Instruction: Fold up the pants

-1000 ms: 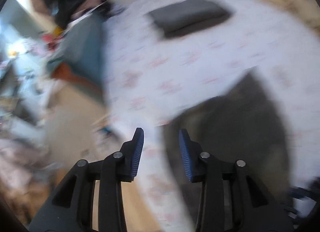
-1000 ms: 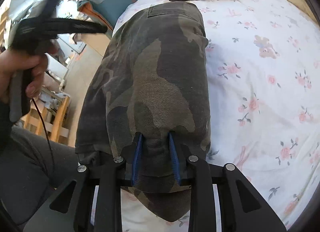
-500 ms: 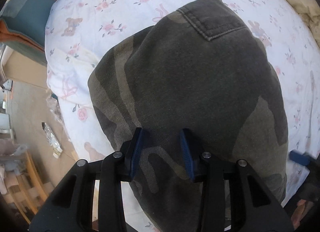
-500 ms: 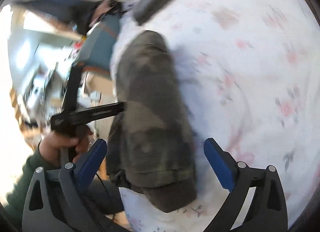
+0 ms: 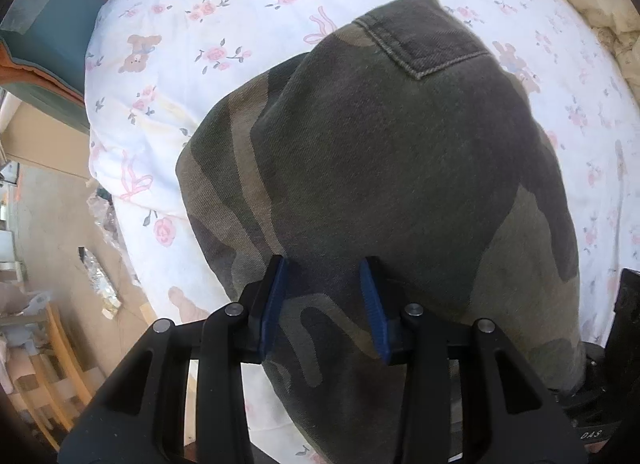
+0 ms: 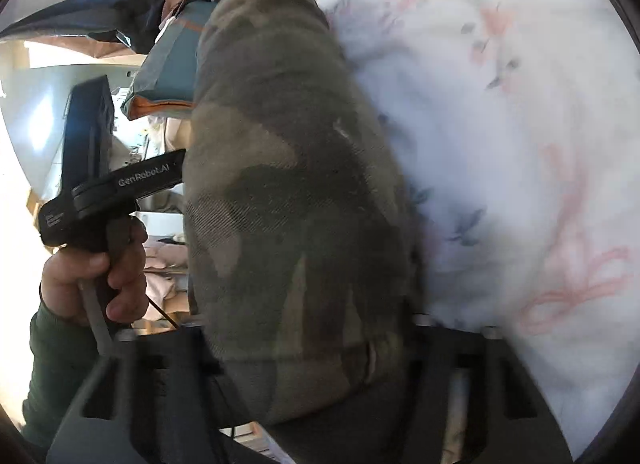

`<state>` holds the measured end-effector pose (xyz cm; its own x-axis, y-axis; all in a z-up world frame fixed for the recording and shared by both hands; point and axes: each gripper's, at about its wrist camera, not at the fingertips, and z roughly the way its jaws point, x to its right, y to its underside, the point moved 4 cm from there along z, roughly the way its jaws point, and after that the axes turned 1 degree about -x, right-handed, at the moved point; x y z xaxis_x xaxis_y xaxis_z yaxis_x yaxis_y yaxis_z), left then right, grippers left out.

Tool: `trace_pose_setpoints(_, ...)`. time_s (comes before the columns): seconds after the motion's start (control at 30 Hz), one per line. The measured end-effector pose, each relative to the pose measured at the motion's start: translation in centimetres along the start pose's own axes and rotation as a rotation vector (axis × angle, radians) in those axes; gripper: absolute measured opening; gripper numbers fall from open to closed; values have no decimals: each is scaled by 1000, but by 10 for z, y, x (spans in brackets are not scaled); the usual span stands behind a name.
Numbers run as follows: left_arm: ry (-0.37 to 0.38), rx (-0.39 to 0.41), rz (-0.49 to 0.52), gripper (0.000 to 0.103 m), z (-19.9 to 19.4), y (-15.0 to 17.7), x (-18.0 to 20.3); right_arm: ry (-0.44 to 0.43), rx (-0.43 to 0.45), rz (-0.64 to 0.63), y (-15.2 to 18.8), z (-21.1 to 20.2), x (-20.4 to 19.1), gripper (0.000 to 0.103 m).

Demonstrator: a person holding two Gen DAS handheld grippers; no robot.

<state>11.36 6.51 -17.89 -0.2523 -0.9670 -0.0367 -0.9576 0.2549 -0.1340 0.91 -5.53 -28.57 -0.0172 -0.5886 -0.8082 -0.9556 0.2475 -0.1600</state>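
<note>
**A:** Although planted right on the cloth, hard to call a grip. Left gripper aimed down, fingers part open and straddling a ridge of the pants at their near end.

**B:** Biting, or only resting there?

**A:** Cannot tell. Cloth between the pads, certainly, but pinched or not, unclear.

**B:** And the right gripper?

**A:** Closing at this instant, with the near edge of the pants draped across it. Fingertips hidden behind blurred cloth, so no telling whether anything is caught.

**B:** Lying which way from there?

**A:** Straight away from both pairs of fingers. A long narrow bundle on the bed, long axis running from the near end out to the stitched pocket at the far end.

**B:** Nearer hand?

**A:** Neither, really. Both at the same near end, left hand off the bundle's left edge, right gripper toward the other side.

**B:** So probably lifting the near end and carrying it along that axis, toward the pocket.

**A:** Likely, given two even grips. Otherwise, skewing across the sheet.
</note>
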Motion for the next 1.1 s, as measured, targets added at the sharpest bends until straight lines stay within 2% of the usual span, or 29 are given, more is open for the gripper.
trace_pose_setpoints(0.07,24,30,-30,36,-7,-2,-4,37,18,-70,-1,-11,-15,36)
trace_pose_setpoints(0.2,80,87,-92,35,-21,-5,-11,15,46,-114,-14,-40,-45,33)
trace_pose_setpoints(0.33,174,125,-140,36,-30,-11,-13,24,51,-186,-49,-68,-63,32)
trace_pose_setpoints(0.4,248,138,-194,41,-32,-13,-16,26,57,-204,-79,-86,-56,31)
trace_pose_setpoints(0.47,299,135,-205,42,-33,-17,-13,53,87,-208,-111,-103,-44,31)
trace_pose_setpoints(0.57,292,199,-175,44,-46,-25,-11,47,109,-144,-145,-115,-13,31)
trace_pose_setpoints(0.63,296,253,-192,57,-55,-28,-17,28,99,-87,-154,-115,15,32)
trace_pose_setpoints(0.7,283,317,-226,83,-62,-35,-31,4,90,12,-158,-111,40,36)
trace_pose_setpoints(0.73,277,335,-230,88,-62,-37,-34,9,97,33,-157,-110,47,39)
trace_pose_setpoints(0.77,279,339,-221,90,-59,-44,-37,38,110,47,-153,-109,58,48)
trace_pose_setpoints(0.83,297,310,-204,90,-46,-52,-33,47,118,80,-152,-113,69,53)
trace_pose_setpoints(0.93,303,231,-186,90,-20,-68,-20,17,116,130,-148,-115,76,68)
trace_pose_setpoints(0.97,297,198,-187,90,-8,-69,-18,25,113,132,-145,-115,77,81)
trace_pose_setpoints(1.03,334,105,-165,91,20,-62,-10,47,126,147,-140,-115,79,94)
trace_pose_setpoints(1.07,368,38,-135,92,33,-52,-5,54,138,173,-133,-112,85,95)
trace_pose_setpoints(1.1,383,15,-125,92,38,-48,-4,41,137,194,-126,-111,92,95)
